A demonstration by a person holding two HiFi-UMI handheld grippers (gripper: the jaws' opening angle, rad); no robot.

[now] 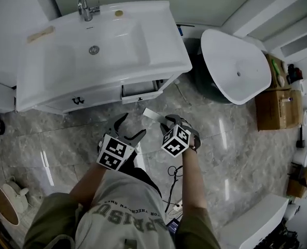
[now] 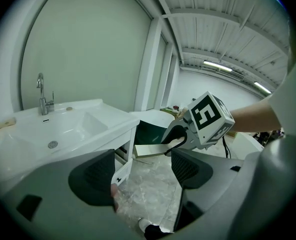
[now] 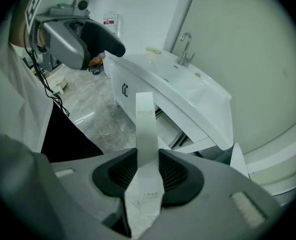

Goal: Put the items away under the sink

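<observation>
A white sink vanity [image 1: 153, 61] stands at the top of the head view, with its drawer [image 1: 141, 91] pulled a little out below the basin. My right gripper [image 1: 167, 122] is shut on a slim white box [image 1: 153, 115], which points toward that drawer. In the right gripper view the box [image 3: 145, 124] stands up between the jaws, gripped near its lower end. My left gripper [image 1: 131, 127] hangs just left of it, open and empty. In the left gripper view the open jaws frame the floor, the vanity [image 2: 73, 129] and the box [image 2: 149, 150] in the right gripper [image 2: 175, 143].
An upturned white basin [image 1: 236, 69] lies right of the vanity over a dark green bin [image 1: 203, 79]. A cardboard box [image 1: 275, 108] stands at the far right. A black cable [image 1: 171, 188] trails over the marble floor by the person's legs.
</observation>
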